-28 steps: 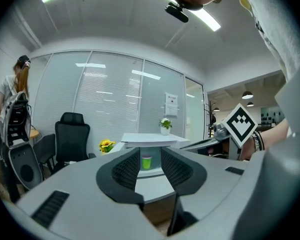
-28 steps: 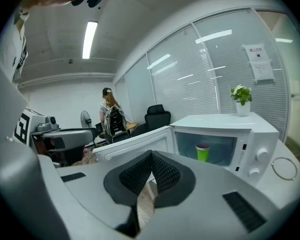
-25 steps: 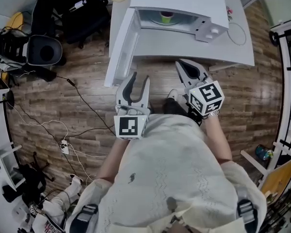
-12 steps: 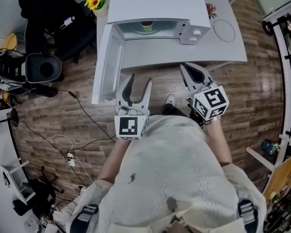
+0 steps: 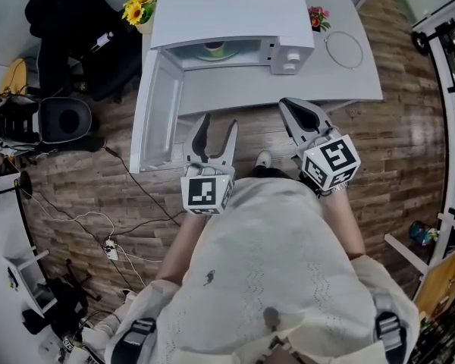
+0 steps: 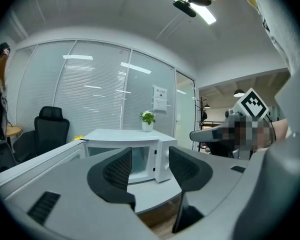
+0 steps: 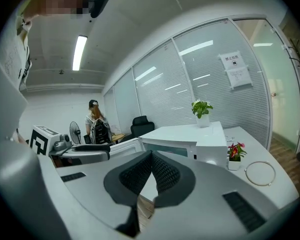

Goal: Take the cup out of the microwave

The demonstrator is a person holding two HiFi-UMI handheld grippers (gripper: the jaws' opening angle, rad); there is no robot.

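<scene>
Cup [image 5: 213, 50] half hidden under microwave [image 5: 227, 12] roof.

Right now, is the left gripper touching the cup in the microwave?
Apart. The head view shows the left gripper near the table edge, the cup far ahead inside the microwave. The jaws have just been opening, empty.

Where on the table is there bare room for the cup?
The table strip between the microwave and the near edge is bare. Right of it, a ring and flower pot crowd things; the open door blocks the left.
</scene>
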